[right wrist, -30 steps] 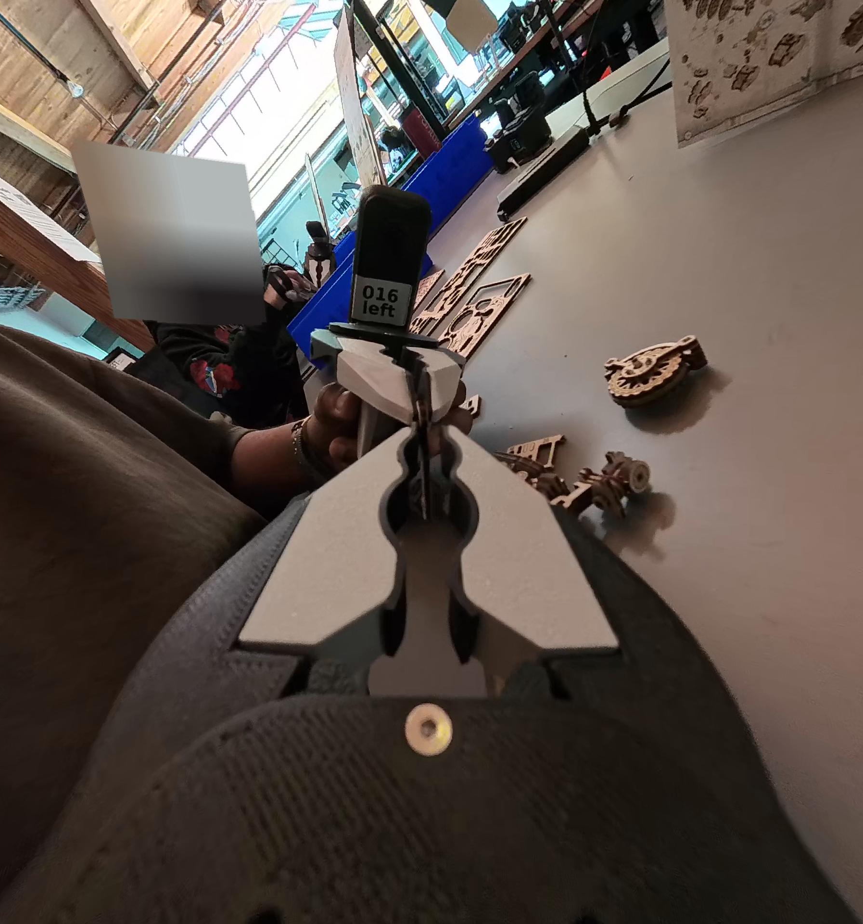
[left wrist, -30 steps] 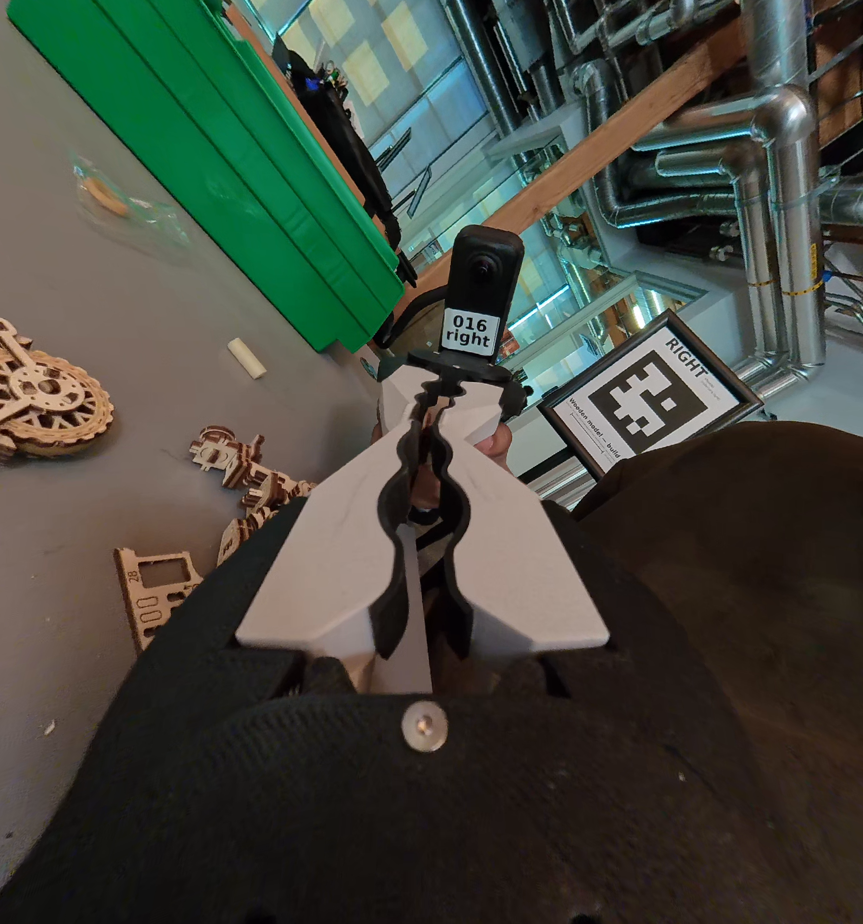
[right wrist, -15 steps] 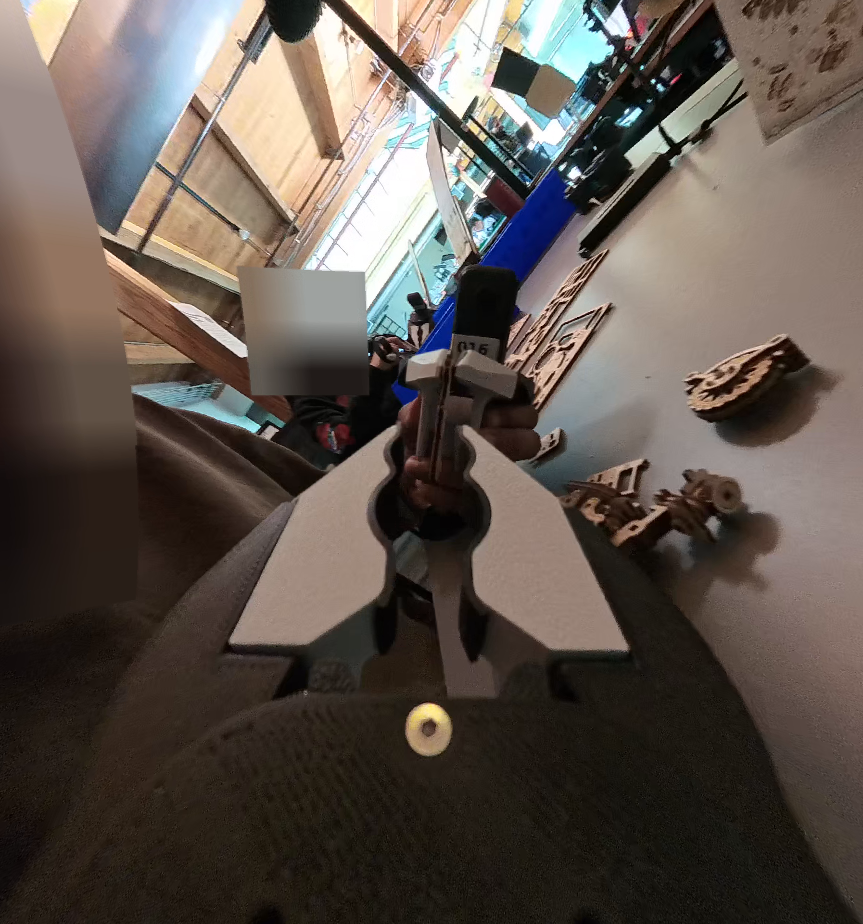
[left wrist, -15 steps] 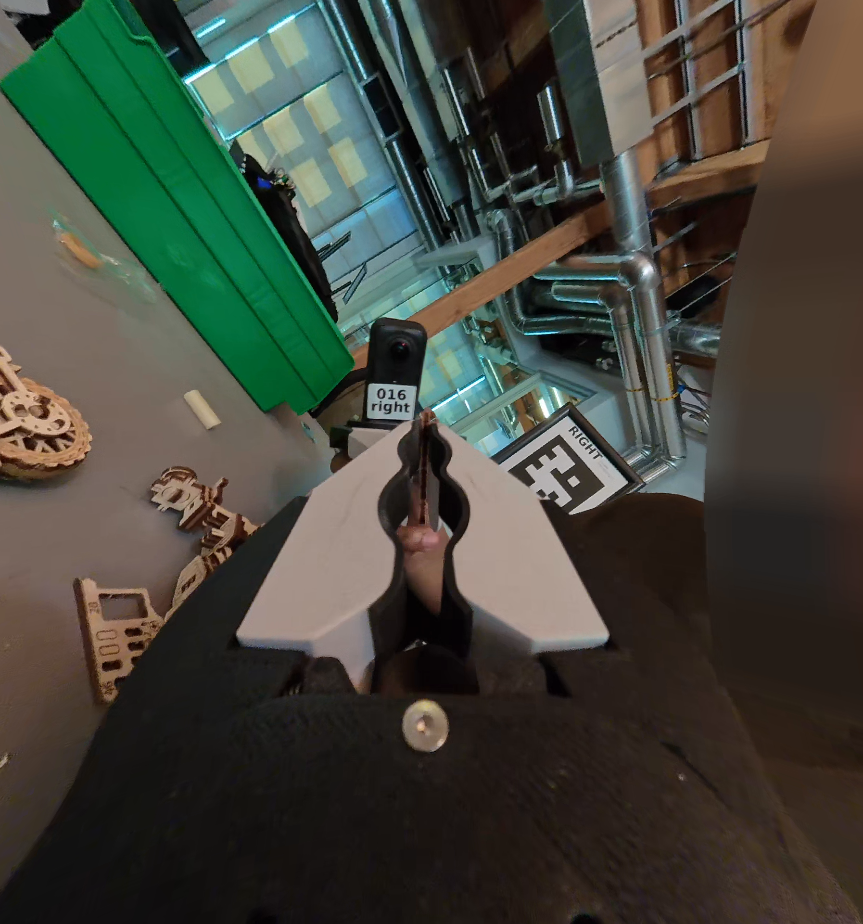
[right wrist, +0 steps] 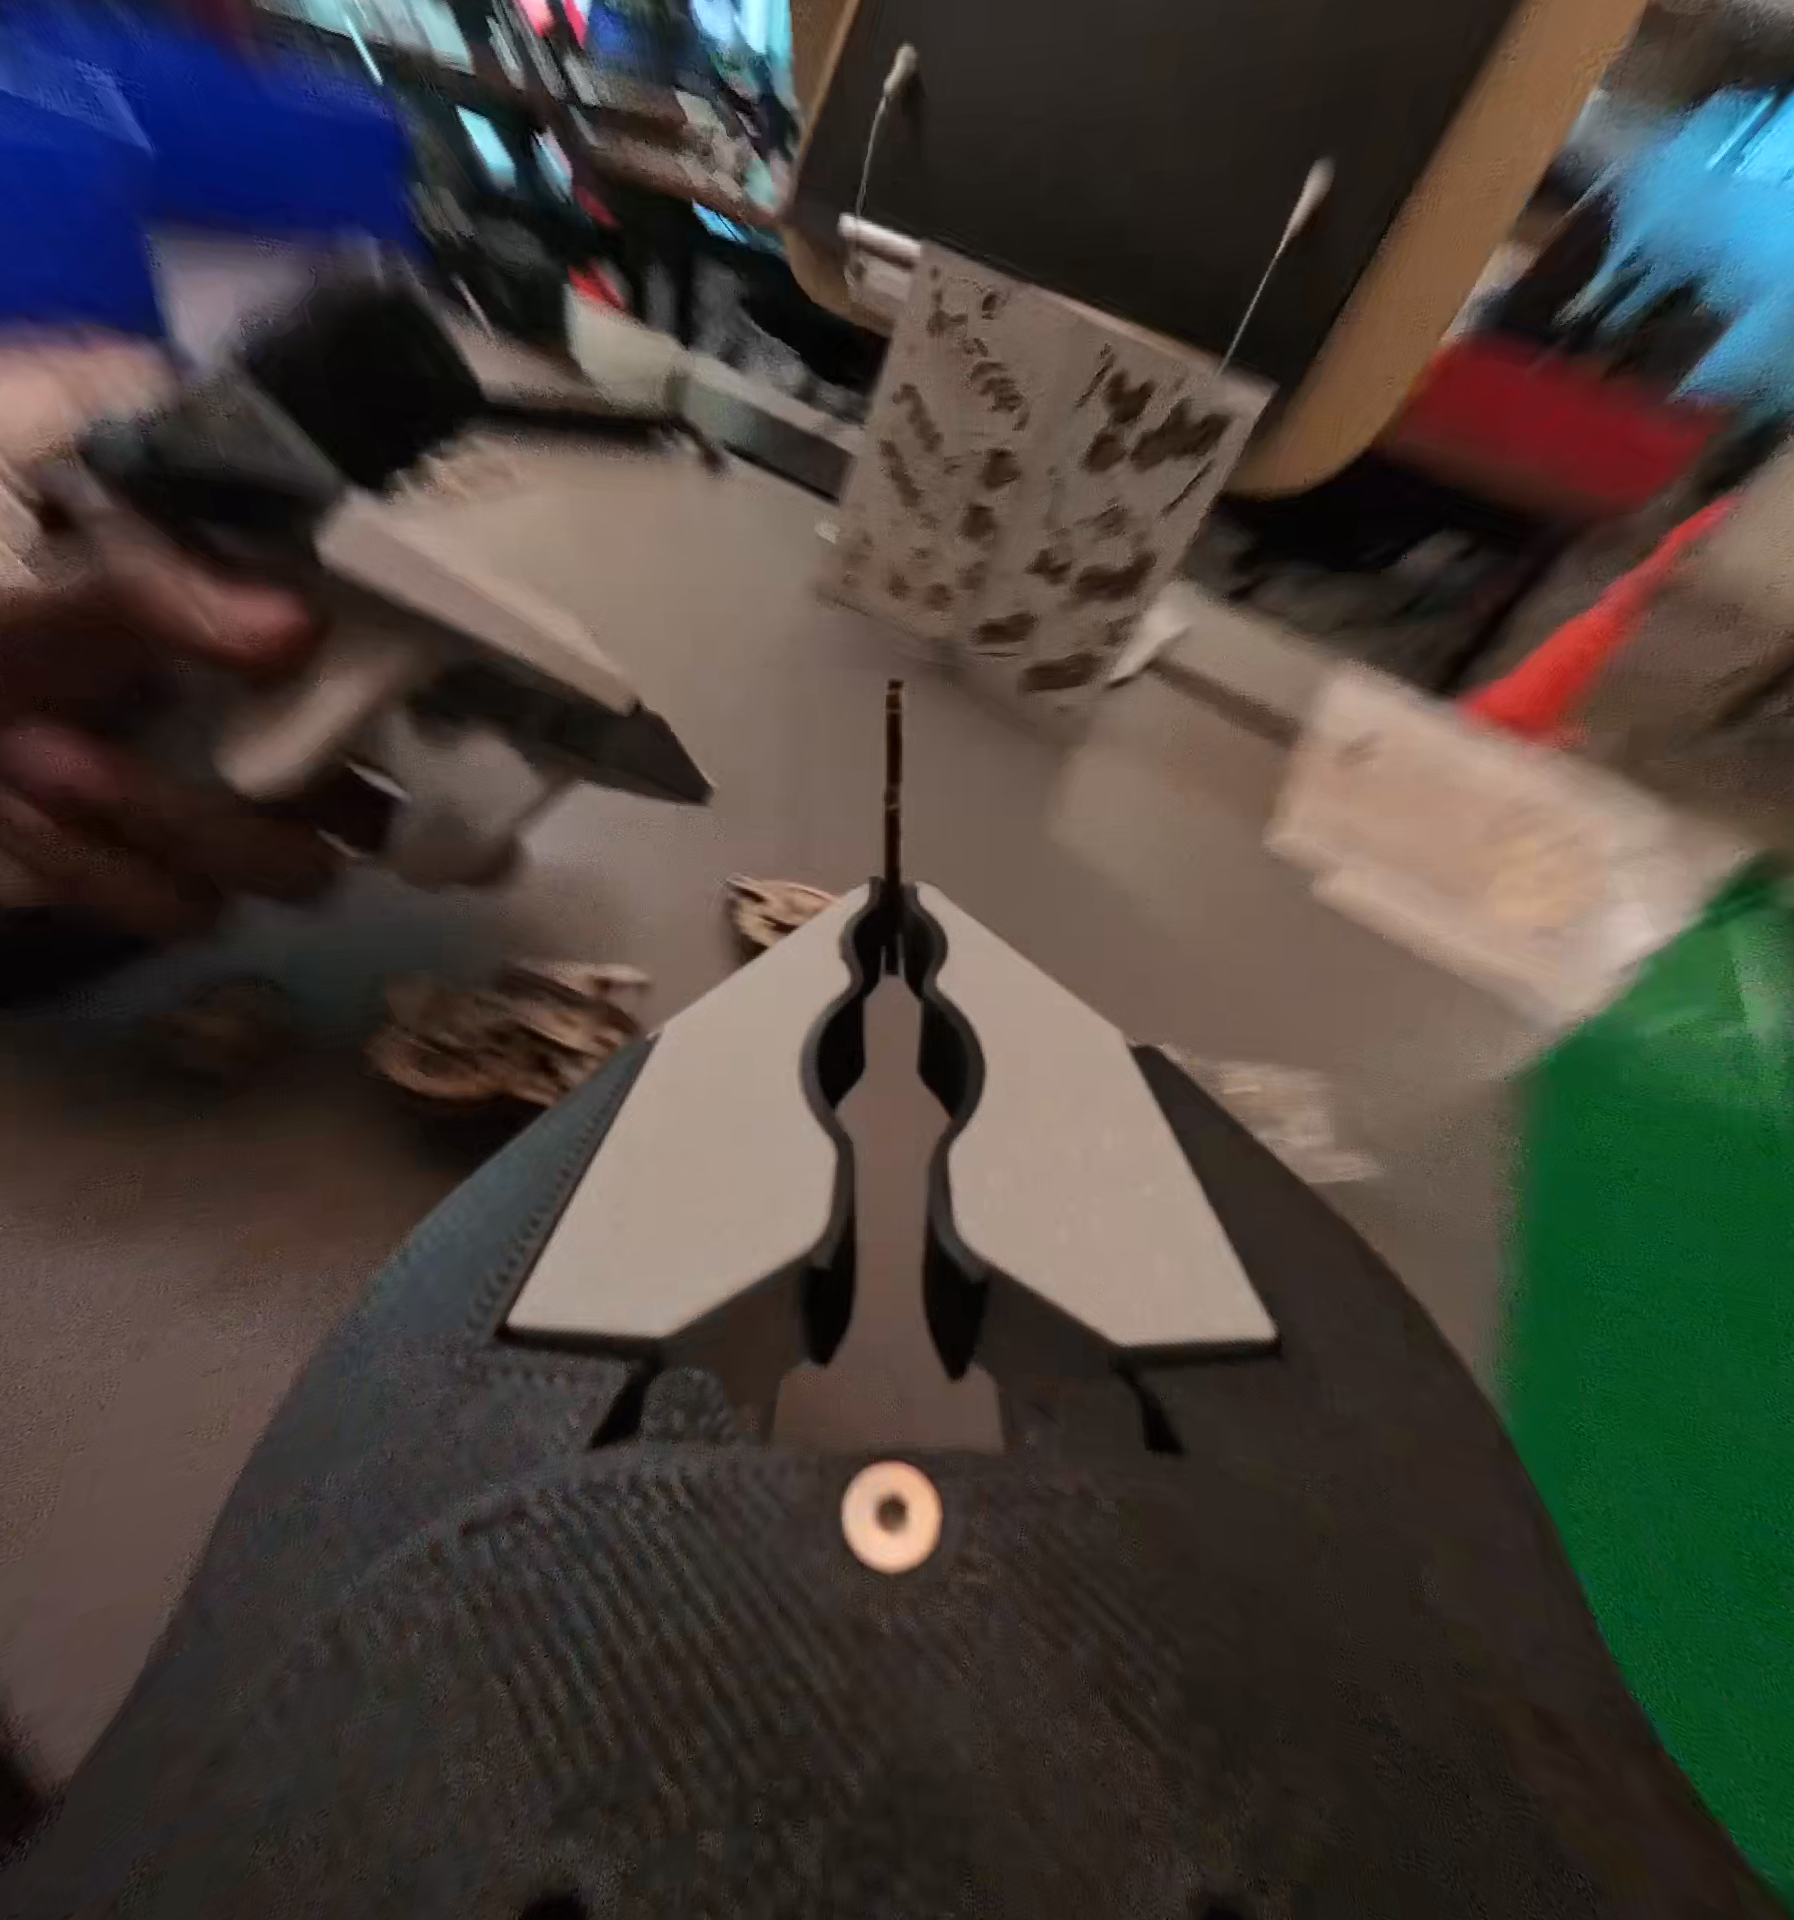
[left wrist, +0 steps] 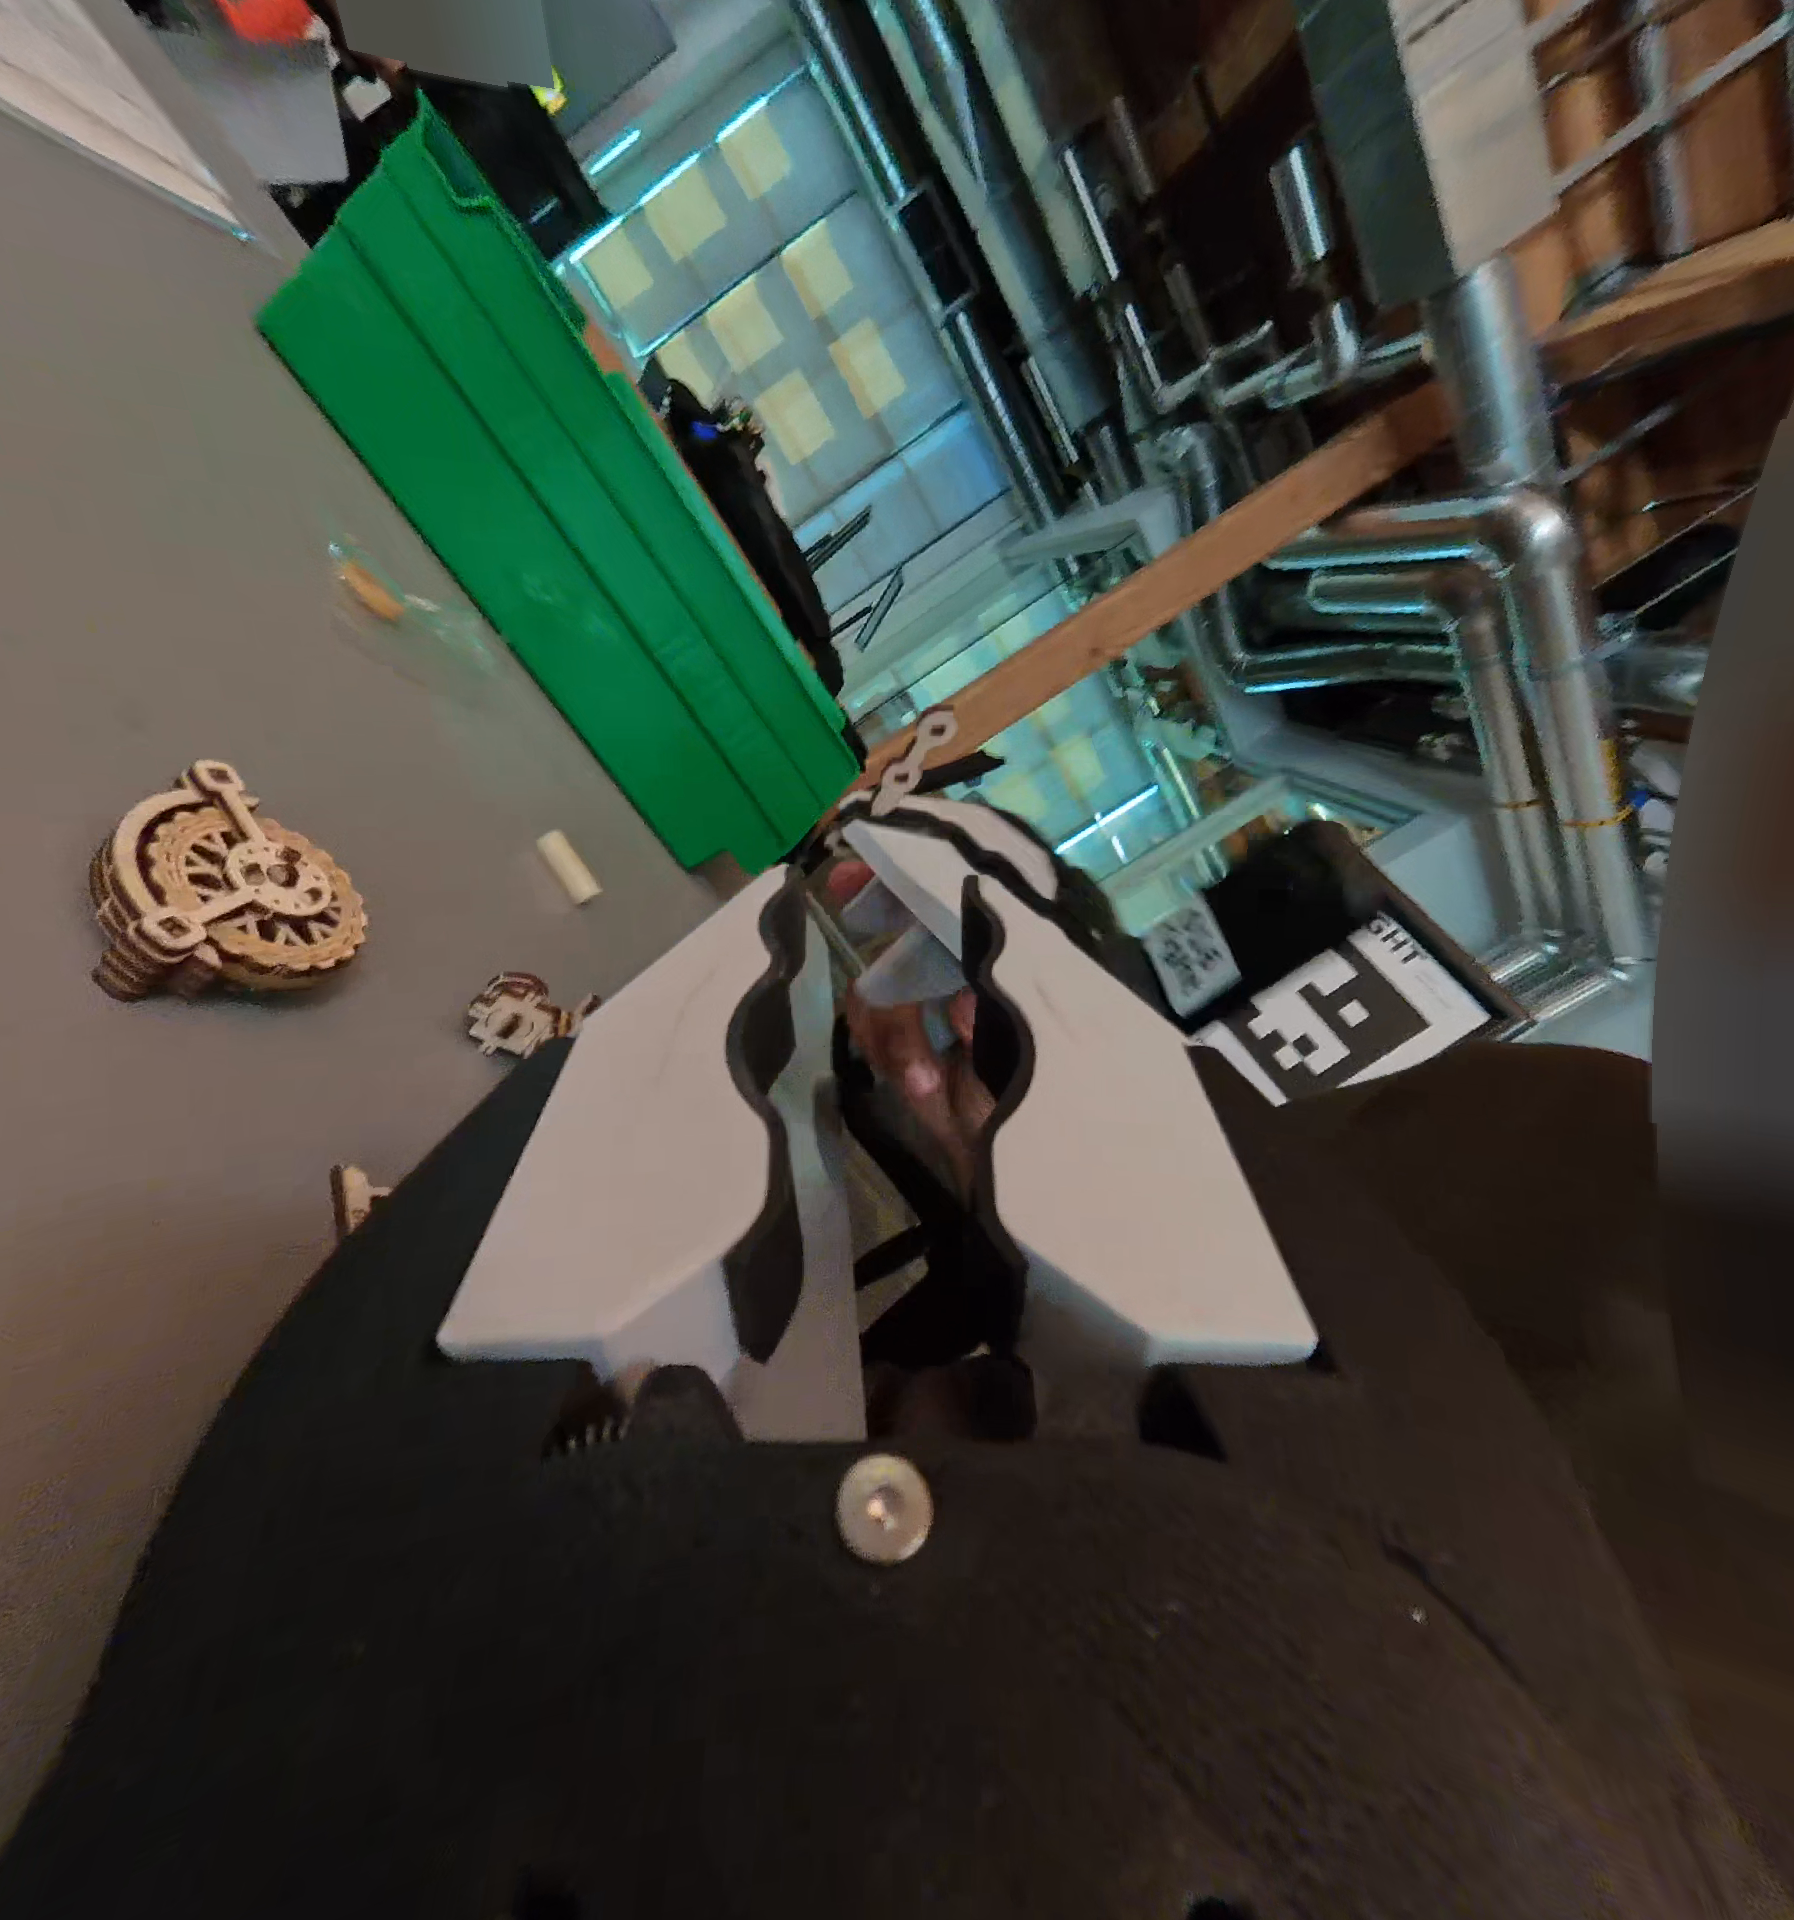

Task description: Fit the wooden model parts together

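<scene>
We start with the big gray table, where the green bin sits at the far side. Next comes our left gripper, and its tongs are spread wide with nothing between them. Our right gripper has its tongs pinched narrow on a thin wooden chain piece that sticks straight out past the tips. In the left view we see that same chain piece poking up by the green bin's corner, held by the other gripper just past our open tips. The round wooden gear model lies on the table, well apart from both grippers, with a small wooden part nearer to us and a tiny white stick beside the bin. We think the chain piece is very light, thin and stiff, so it could snap if we bend it or squeeze too hard. It looks best to hold it on its flat sides, close to the end that is already pinched. Half a second ago our left tongs were shut tight on a thin piece, and now they have let go. The right gripper has swung around fast, so its view is now blurry and shows the table from a new side.
</scene>
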`<state>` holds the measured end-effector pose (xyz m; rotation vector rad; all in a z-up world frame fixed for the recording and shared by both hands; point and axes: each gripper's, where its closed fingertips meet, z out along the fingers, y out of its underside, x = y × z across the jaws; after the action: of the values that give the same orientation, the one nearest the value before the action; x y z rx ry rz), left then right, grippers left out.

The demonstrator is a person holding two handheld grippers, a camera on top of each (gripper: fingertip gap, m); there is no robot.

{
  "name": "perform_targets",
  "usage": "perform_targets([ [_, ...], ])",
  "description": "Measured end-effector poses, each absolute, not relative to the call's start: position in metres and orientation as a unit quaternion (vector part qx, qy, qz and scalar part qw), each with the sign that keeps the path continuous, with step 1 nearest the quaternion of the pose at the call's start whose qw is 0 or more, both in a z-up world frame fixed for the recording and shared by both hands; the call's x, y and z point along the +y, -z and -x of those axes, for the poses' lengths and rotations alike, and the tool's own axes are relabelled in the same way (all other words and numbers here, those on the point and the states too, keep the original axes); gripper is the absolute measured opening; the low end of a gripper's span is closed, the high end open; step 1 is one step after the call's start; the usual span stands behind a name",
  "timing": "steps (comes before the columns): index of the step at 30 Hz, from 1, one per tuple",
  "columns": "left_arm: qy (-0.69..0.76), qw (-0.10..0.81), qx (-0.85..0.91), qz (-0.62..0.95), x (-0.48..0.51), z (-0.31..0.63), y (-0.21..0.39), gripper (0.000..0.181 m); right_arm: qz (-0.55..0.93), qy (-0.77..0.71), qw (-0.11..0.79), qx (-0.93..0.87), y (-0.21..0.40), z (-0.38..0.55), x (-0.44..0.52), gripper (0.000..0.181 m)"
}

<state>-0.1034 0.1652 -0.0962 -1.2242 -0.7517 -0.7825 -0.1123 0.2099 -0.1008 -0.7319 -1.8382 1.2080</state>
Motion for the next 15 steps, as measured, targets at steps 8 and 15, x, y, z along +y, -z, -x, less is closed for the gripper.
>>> perform_targets([
  [8, 0.404, 0.670, -0.339, 0.523, 0.168, 0.095, 0.094, 0.019, 0.049, -0.219, 0.623, -0.749, 0.109, 0.103, 0.190, 0.001],
  [15, 0.402, 0.660, -0.353, 0.527, 0.169, 0.096, 0.099, 0.004, 0.022, -0.198, 0.629, -0.752, 0.113, 0.100, 0.187, 0.001],
])
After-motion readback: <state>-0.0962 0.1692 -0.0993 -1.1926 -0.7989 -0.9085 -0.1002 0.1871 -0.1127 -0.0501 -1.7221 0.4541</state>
